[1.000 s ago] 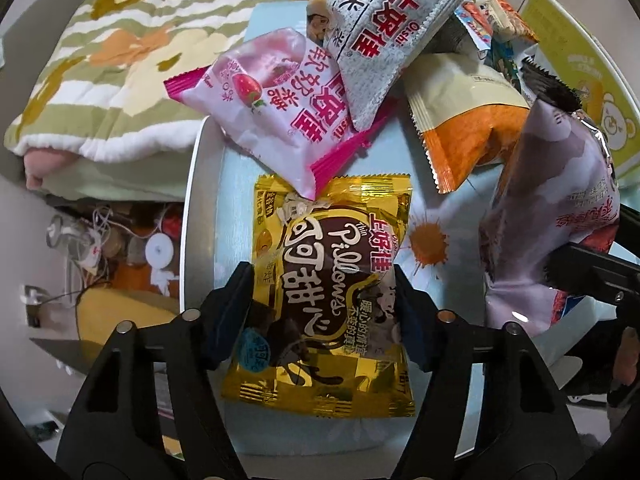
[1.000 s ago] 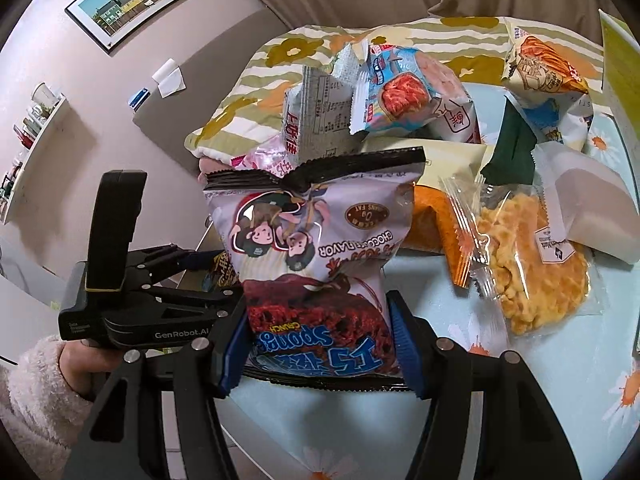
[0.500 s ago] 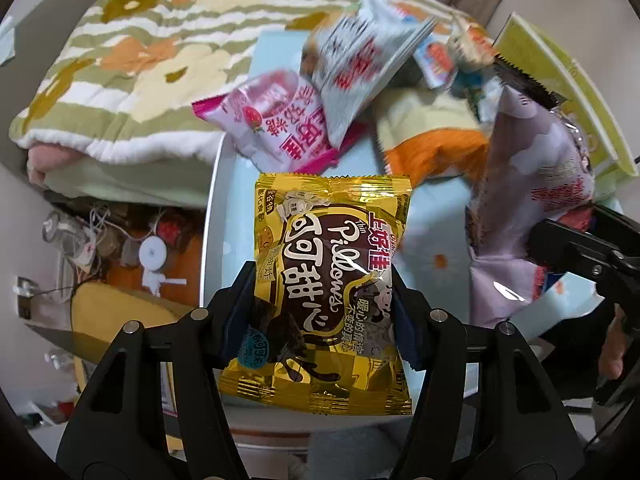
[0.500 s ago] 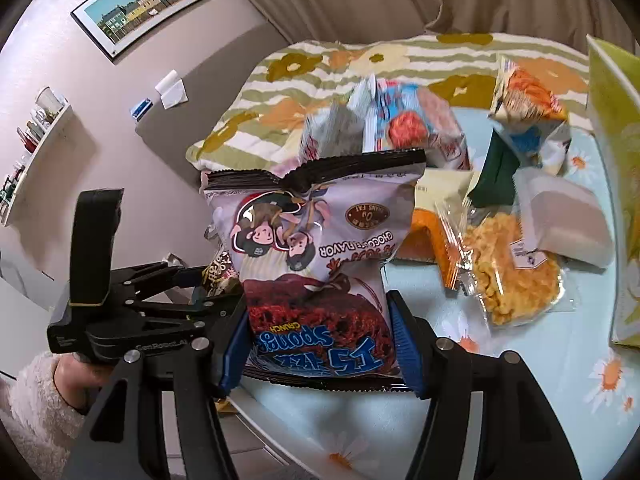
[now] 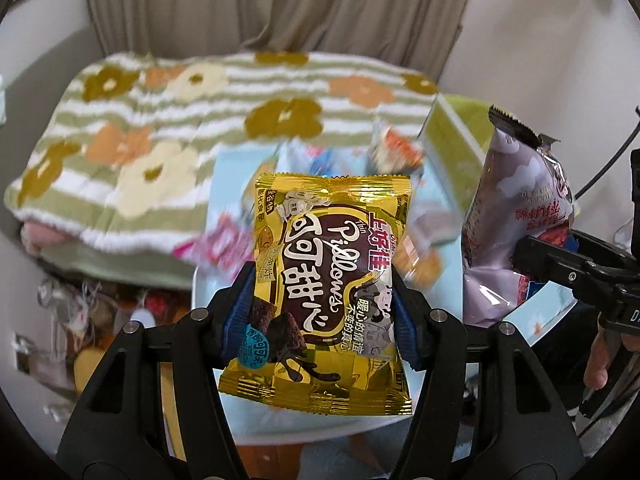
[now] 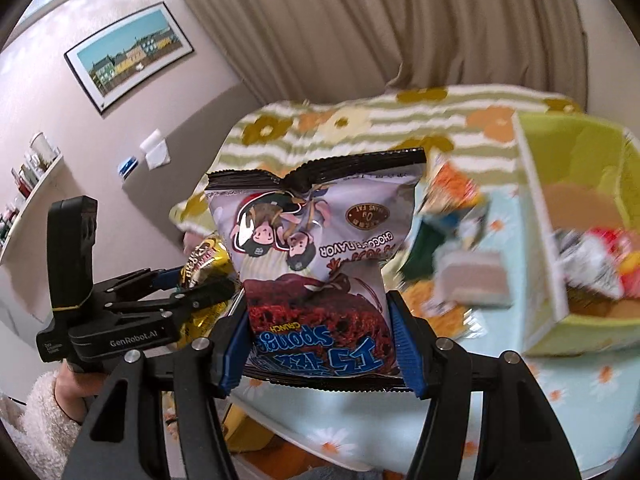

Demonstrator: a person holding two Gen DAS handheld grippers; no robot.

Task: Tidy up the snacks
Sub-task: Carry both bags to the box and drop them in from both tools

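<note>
My left gripper is shut on a gold and brown Pillows snack bag, held upright in the air above the table. A lilac chocolate sponge crunch bag with a black crimped top sits pinched between the blue pads of my right gripper. In the left wrist view that lilac bag hangs at the right. In the right wrist view the left gripper with the gold bag shows at the left, held by a hand in a fluffy white sleeve.
Several more snack packs lie blurred on the light blue flowered table. A lime green box with packets inside stands at the right. A striped flowered blanket lies behind the table, curtains beyond.
Both grippers have risen well above the table with their bags still held, and both views tilted up, bringing the curtain and the green box into sight.
</note>
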